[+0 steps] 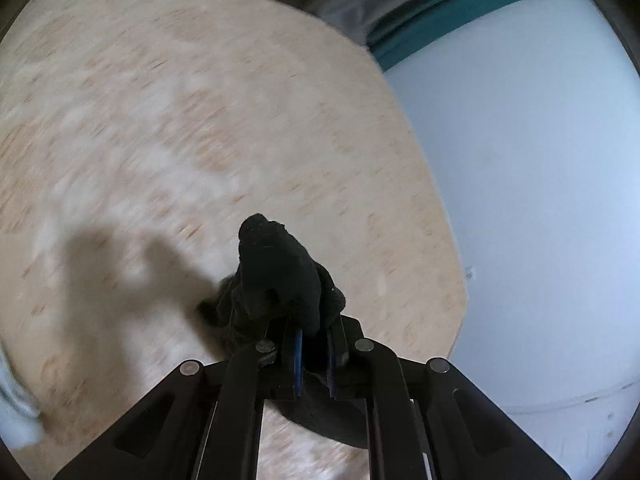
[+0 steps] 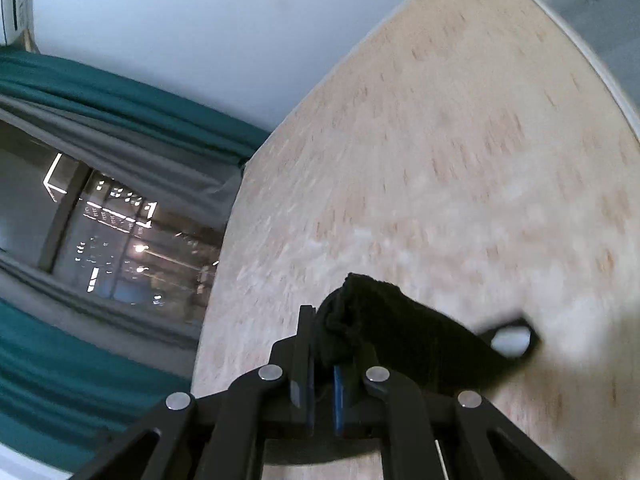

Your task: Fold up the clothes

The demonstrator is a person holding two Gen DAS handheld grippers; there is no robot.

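Gripping a bunched corner of a black garment (image 1: 280, 276), the left gripper (image 1: 314, 344) had its two fingers pressed together on the cloth, and the blue pads (image 1: 298, 354) were visible on both sides of the pinched fabric. The garment stood up in a dark lump above the fingertips and hung down under them over the light wooden table (image 1: 200, 120), where a soft shadow (image 1: 100, 276) fell to the left. At the far left edge of this view a piece of pale cloth (image 1: 16, 412) was partly visible. The white wall (image 1: 520, 160) was behind the table on the right, and a strip of teal curtain (image 1: 420, 28) ran along the top. In the right wrist view, the right gripper (image 2: 324, 364) was also clamped on the black garment (image 2: 400, 332), which spread from the fingertips to the right over the table (image 2: 440, 140); the far end of the fabric was blurred. On the left there were a teal curtain (image 2: 80, 92), a grey curtain (image 2: 132, 148) and a dark window (image 2: 120, 240) with small lights in it.
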